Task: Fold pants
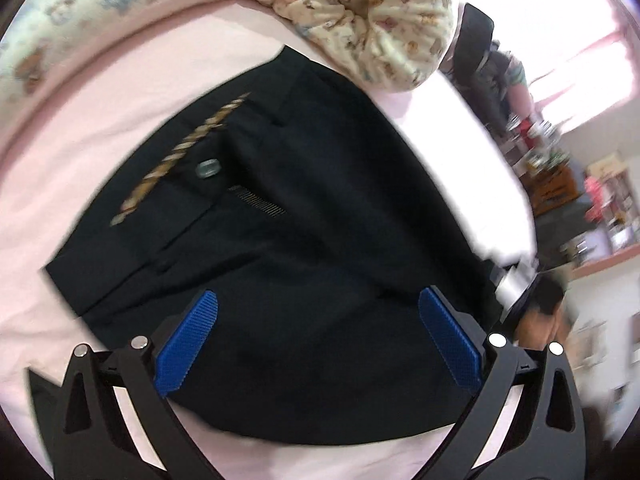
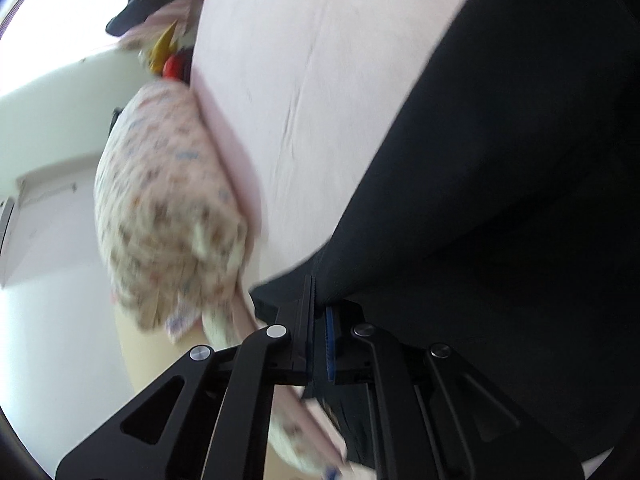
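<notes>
Black pants [image 1: 304,208] lie on a pink bed sheet [image 1: 80,152], waistband toward the upper left with a silver button [image 1: 208,169] and a patterned inner lining showing. My left gripper [image 1: 318,312] hovers open above the lower part of the pants, its blue pads [image 1: 188,344] wide apart with nothing between them. In the right wrist view my right gripper [image 2: 314,284] is shut on an edge of the black pants [image 2: 500,168], the cloth pinched between the closed pads. The rest of the fabric spreads to the right over the sheet [image 2: 304,80].
A patterned cream quilt [image 1: 360,12] is bunched at the head of the bed, close to the pants' upper corner. A floral pillow or cover [image 2: 168,208] lies at the bed's left edge. Cluttered shelves [image 1: 580,192] and a bright window stand beyond the bed.
</notes>
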Available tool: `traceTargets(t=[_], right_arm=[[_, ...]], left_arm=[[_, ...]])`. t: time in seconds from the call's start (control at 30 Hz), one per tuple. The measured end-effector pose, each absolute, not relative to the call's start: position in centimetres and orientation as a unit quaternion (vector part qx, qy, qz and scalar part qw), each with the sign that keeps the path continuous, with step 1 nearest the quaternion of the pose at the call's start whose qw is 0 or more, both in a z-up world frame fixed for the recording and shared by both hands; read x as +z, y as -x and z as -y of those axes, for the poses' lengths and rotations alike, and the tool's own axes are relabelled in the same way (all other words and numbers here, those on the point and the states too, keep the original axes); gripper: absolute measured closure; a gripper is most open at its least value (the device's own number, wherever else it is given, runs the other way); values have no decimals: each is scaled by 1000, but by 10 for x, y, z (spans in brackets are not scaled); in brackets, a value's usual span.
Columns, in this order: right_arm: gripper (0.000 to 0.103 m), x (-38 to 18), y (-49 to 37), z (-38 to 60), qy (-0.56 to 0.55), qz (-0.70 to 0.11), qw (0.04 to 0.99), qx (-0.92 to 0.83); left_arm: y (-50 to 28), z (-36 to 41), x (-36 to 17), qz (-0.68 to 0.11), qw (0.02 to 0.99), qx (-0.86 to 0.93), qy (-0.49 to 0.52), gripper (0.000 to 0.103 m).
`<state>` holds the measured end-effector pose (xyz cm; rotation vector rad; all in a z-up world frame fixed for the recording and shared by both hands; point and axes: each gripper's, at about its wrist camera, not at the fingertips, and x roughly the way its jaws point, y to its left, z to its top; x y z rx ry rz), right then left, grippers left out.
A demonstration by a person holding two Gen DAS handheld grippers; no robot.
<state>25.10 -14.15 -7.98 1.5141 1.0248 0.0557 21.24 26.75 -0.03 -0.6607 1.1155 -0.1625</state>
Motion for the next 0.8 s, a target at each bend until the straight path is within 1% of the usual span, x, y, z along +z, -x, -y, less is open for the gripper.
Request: traceTargets(t=[0.13, 0.23, 0.3, 0.37, 0.4, 0.43, 0.47, 0.5, 0.53, 0.8], right_arm=[[99, -89, -194, 132, -676, -453, 581, 28], [99, -98, -166, 129, -690, -452, 565, 22], [99, -101, -158, 126, -692, -451, 564, 20], [99, -102, -157, 124, -689, -452, 565, 22], [99, -103, -157, 125, -689, -452, 566, 24], [99, -103, -158, 125, -687, -453, 567, 26], [99, -102, -159, 127, -685, -454, 569, 28], [99, -101, -160, 127, -683, -454, 571, 31], [99, -99, -162, 128, -678, -456, 575, 34], [99, -99, -163, 129, -678, -459, 573, 43]], left_arm=[[-254, -258, 9, -508, 779, -116, 348, 3], [-288, -250, 11, -518, 767, -131, 356, 3], [-315, -246, 9, -526, 752, -135, 374, 3], [-339, -245, 3, -529, 727, -137, 416, 5], [-347, -245, 0, -531, 717, -136, 431, 11], [-355, -245, -3, -532, 706, -133, 449, 20], [-363, -244, -6, -533, 695, -131, 465, 24], [-372, -242, -10, -535, 683, -129, 481, 31], [-378, -240, -11, -536, 679, -127, 485, 32], [-421, -214, -19, -591, 705, -46, 390, 32]])
